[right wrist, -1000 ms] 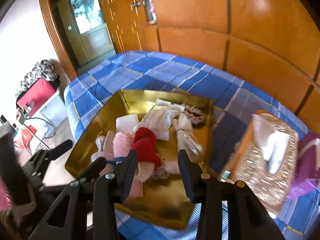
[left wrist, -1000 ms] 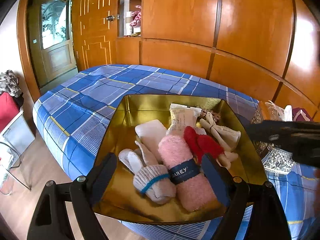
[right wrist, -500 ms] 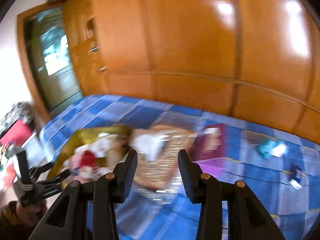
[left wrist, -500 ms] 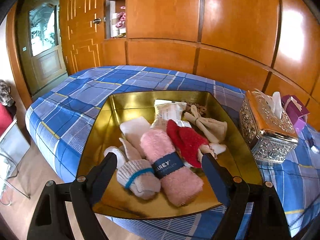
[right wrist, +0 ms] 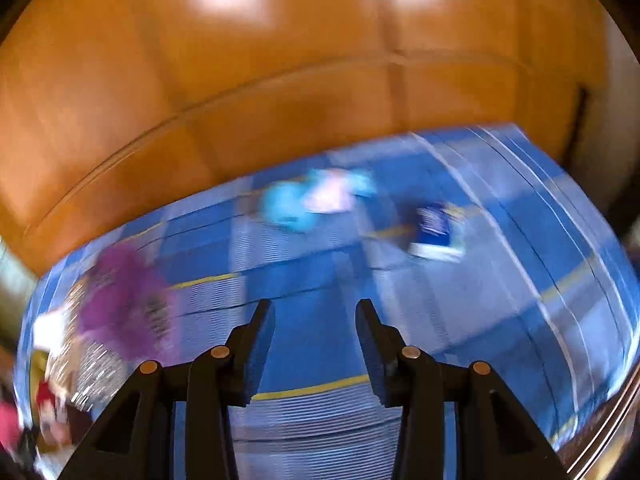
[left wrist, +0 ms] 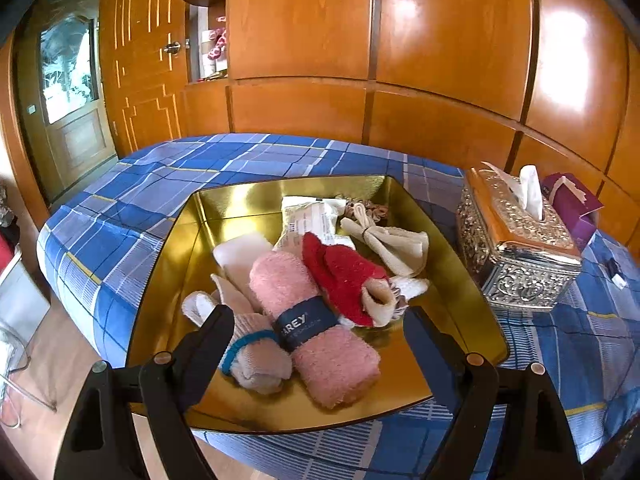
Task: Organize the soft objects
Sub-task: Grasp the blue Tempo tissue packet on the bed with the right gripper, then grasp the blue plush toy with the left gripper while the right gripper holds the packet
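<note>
Soft things are sitting heaped in a gold tray (left wrist: 168,264) that is resting on the near edge of the bed, on its blue plaid bedspread (left wrist: 160,184). Largest among them, a rolled pink towel (left wrist: 316,332) with a dark band is lying toward the tray's near edge, a grey sock bundle (left wrist: 256,360) tied with a blue band touching its left side. A red cloth (left wrist: 340,276) is leaning on the towel's far end near the tray's middle. A knotted cream cloth (left wrist: 396,240) is lying toward the tray's right rim, and a white packet (left wrist: 312,220) is sitting toward the far rim. A silver tissue box (left wrist: 516,252) is standing on the bedspread just beside the tray's right edge.

I am holding my left gripper (left wrist: 316,344) spread wide over the tray's near edge, gripping nothing, with the towel and sock bundle showing between its fingers. My right gripper (right wrist: 315,340) is hanging over bare bedspread well apart from the tray, its jaws parted only narrowly and empty. Its view is blurred; a pale blue and pink thing (right wrist: 316,198) and a small dark blue packet (right wrist: 438,230) are lying nearer the bed's far edge by the wooden wall, too smeared to identify.
</note>
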`<action>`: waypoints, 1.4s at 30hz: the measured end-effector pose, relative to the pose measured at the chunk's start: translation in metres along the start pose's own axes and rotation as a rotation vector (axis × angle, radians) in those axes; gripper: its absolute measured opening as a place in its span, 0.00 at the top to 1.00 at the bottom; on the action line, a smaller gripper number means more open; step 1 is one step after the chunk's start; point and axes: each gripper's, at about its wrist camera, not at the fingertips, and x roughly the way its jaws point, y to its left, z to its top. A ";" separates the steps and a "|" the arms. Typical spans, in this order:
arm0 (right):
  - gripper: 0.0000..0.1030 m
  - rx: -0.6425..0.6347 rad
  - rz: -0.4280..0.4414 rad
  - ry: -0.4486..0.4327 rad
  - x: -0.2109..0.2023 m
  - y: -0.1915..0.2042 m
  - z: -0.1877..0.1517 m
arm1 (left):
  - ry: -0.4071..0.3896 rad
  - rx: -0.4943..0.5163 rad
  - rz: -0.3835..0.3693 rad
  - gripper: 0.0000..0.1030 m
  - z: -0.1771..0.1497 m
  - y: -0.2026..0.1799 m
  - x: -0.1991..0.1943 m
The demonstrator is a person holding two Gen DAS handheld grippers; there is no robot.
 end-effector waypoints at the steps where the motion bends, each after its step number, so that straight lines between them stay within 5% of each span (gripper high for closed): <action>1: 0.59 0.052 -0.019 0.009 0.005 -0.021 0.005 | -0.003 0.003 -0.005 0.16 0.000 -0.001 -0.001; 10: 0.55 0.263 -0.109 0.052 0.047 -0.112 0.040 | -0.012 0.051 -0.089 0.16 0.010 -0.029 -0.015; 12: 0.45 0.253 -0.122 0.063 0.060 -0.112 0.050 | -0.022 0.073 -0.113 0.16 0.014 -0.039 -0.021; 18: 0.37 0.236 -0.156 0.110 0.103 -0.108 0.069 | -0.079 0.127 -0.198 0.16 0.027 -0.066 -0.042; 25: 0.37 0.132 -0.238 0.173 0.151 -0.094 0.083 | -0.126 0.245 -0.337 0.16 0.048 -0.116 -0.065; 27: 0.37 0.107 -0.262 0.201 0.163 -0.095 0.082 | -0.127 0.283 -0.384 0.16 0.055 -0.133 -0.068; 28: 0.49 0.097 -0.277 0.226 0.168 -0.098 0.079 | -0.122 0.310 -0.417 0.16 0.058 -0.144 -0.068; 32: 0.50 0.052 -0.255 0.251 0.159 -0.099 0.071 | -0.127 0.404 -0.514 0.16 0.069 -0.193 -0.075; 35: 0.50 0.039 -0.277 0.291 0.151 -0.105 0.062 | -0.146 0.497 -0.518 0.16 0.075 -0.239 -0.078; 42: 0.49 0.102 -0.253 0.328 0.151 -0.122 0.057 | 0.017 0.512 -0.549 0.16 0.095 -0.341 -0.036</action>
